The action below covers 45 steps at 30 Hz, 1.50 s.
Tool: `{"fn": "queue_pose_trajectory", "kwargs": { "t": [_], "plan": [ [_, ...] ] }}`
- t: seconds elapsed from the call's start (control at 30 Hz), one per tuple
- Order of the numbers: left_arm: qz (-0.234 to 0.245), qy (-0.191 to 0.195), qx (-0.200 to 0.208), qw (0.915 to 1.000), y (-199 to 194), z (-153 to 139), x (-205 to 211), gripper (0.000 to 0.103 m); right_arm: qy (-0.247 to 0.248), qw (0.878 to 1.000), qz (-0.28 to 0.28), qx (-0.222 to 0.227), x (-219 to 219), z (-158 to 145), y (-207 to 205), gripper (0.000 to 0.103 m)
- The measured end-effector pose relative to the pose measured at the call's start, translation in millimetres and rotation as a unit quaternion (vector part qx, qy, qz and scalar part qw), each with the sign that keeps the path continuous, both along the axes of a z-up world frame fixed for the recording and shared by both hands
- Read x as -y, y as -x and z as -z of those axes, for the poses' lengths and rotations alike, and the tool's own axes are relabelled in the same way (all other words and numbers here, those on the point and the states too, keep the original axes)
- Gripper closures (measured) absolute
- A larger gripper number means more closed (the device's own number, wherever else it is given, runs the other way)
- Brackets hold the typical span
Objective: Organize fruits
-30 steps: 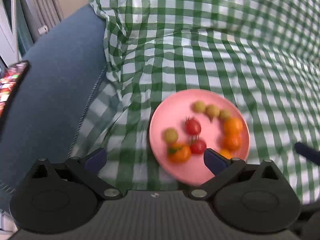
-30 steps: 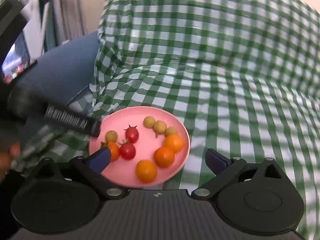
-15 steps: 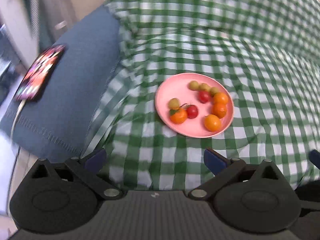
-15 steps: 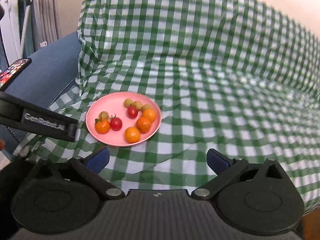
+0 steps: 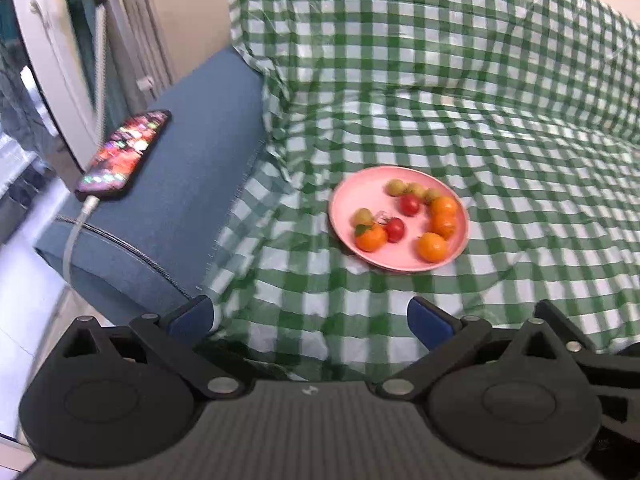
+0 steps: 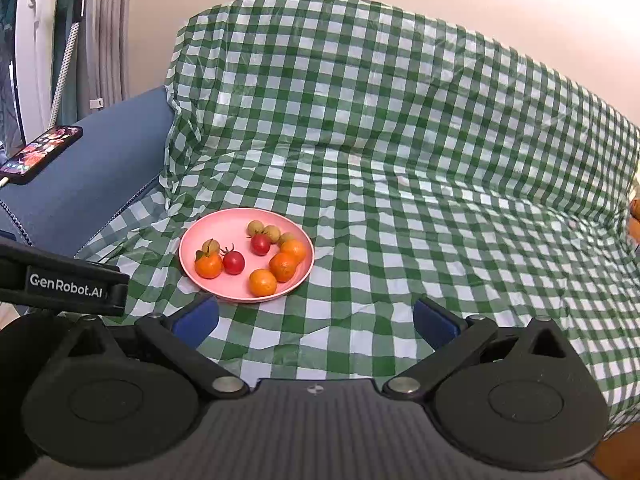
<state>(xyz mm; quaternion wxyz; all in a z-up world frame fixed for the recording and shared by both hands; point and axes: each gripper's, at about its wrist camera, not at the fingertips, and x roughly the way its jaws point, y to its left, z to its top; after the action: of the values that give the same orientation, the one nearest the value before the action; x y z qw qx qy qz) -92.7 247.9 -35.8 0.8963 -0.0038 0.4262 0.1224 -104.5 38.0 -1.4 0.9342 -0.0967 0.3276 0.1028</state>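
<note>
Left gripper [image 5: 310, 318] and right gripper [image 6: 316, 318] both level, aimed forward over the green checked cloth [image 6: 400, 200], jaws spread wide, nothing between them. Pink plate [image 6: 200, 240] sits on the cloth well ahead, carrying oranges [image 6: 263, 282], cherry tomatoes [image 6: 233, 262] and small yellow-green fruits [image 6: 255, 227]. Phone [image 5: 122, 154] on blue cushion [image 5: 192, 184].

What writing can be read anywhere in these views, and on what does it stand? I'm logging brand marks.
"GenRobot.AI": white letters on the black body of the left gripper, seen in the right wrist view.
Phone screen on the blue cushion: coloured icons, too blurred to read.
Small tag by the curtain: unreadable.
</note>
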Motion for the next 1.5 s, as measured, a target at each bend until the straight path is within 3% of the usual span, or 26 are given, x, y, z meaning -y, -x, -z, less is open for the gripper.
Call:
{"fn": "queue_pose_trajectory", "kwargs": {
  "t": [0.27, 0.47, 0.73, 1.5],
  "plan": [
    [-0.003, 0.033, -0.033, 0.9989, -6, 16, -9, 0.000, 0.009, 1.000, 0.002, -0.003, -4, 4, 3, 0.001],
    [-0.003, 0.012, -0.043, 0.9990, -6, 27, -11, 0.000, 0.015, 1.000, -0.009, -0.018, -9, 11, -1, 0.001],
    [-0.001, 0.015, -0.053, 0.9985, -14, 34, -11, 0.000, 0.015, 0.999, -0.006, -0.031, -9, 20, -9, 0.001],
    [-0.004, 0.007, -0.047, 0.9989, -14, 30, -10, 0.000, 0.004, 1.000, -0.007, -0.025, -7, 19, -13, 0.001]
  ]
}}
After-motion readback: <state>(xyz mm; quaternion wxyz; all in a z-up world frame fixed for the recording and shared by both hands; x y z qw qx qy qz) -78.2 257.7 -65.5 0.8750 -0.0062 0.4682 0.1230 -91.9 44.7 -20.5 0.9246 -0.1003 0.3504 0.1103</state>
